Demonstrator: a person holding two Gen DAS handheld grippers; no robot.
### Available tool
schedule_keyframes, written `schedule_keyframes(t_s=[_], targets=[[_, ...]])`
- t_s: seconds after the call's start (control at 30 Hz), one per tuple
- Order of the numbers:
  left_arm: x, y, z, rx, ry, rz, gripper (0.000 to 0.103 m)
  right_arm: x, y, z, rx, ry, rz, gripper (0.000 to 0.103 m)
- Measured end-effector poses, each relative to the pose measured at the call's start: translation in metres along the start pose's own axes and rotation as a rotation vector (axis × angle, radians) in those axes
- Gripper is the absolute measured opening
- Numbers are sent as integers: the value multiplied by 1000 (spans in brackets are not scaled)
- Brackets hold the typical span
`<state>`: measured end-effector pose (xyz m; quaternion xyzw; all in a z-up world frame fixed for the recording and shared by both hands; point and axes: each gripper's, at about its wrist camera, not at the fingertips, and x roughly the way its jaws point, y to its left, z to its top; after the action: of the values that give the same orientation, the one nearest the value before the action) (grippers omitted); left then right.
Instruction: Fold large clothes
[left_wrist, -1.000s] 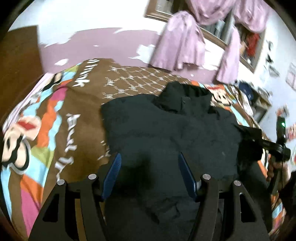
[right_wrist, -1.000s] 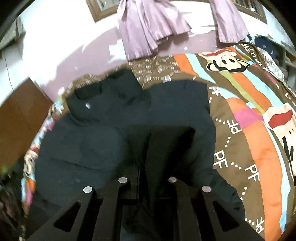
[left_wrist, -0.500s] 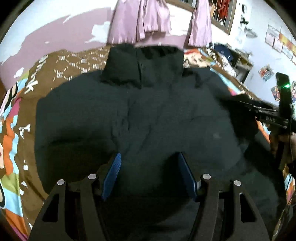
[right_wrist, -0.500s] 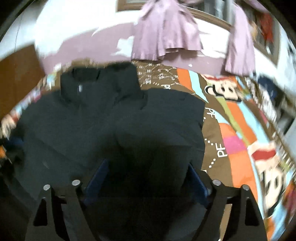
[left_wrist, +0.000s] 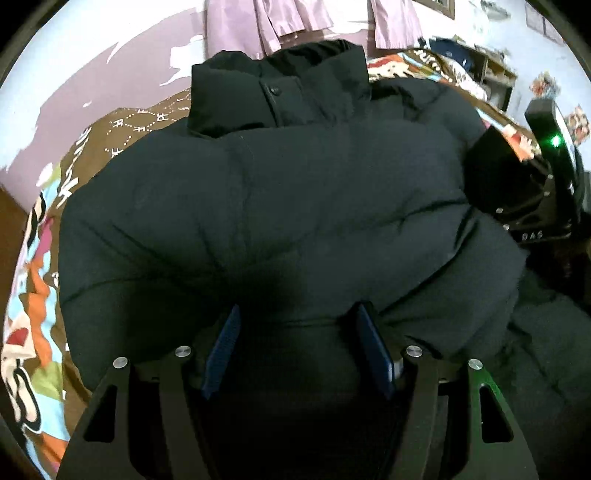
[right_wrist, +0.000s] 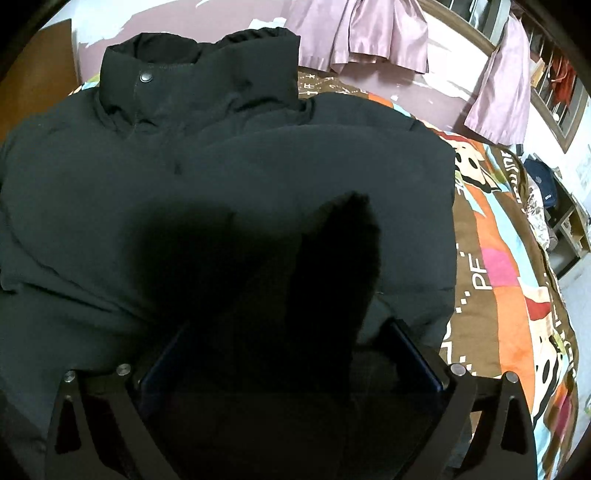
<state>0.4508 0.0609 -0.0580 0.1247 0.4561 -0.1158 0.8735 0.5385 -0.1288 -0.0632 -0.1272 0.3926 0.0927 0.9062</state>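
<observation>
A home bedroom: a bed with a colourful cartoon-print bedspread (right_wrist: 498, 266), pale purple curtains (right_wrist: 362, 33) ahead of the right hand-held gripper (right_wrist: 291, 354), and a cluttered wooden shelf (left_wrist: 495, 77).

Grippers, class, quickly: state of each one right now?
Left gripper: open, holding nothing, over the black jacket.
Right gripper: open, holding nothing.
</observation>
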Motion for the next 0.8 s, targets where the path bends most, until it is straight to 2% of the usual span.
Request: schedule_keyframes(t_s=[0.13,0.3,0.43,0.63,0.8], targets=[[0,3,-2,-7,-6,-9,59,-13,-13,0,3,-10,57,103],[-16,24,-3,-95,-48,-124,60,-40,-36,3,-63,-25,29,103],[-26,42,4,-175,-66,-160,60,-59,-50,20,-75,-67,34,103],[-39,78,50,-265,-30,-93,60,-72,-54,79,8,-155,103,103],[-31,108,91,-379,-111,-107,62,-49,-50,134,102,-157,150,103]])
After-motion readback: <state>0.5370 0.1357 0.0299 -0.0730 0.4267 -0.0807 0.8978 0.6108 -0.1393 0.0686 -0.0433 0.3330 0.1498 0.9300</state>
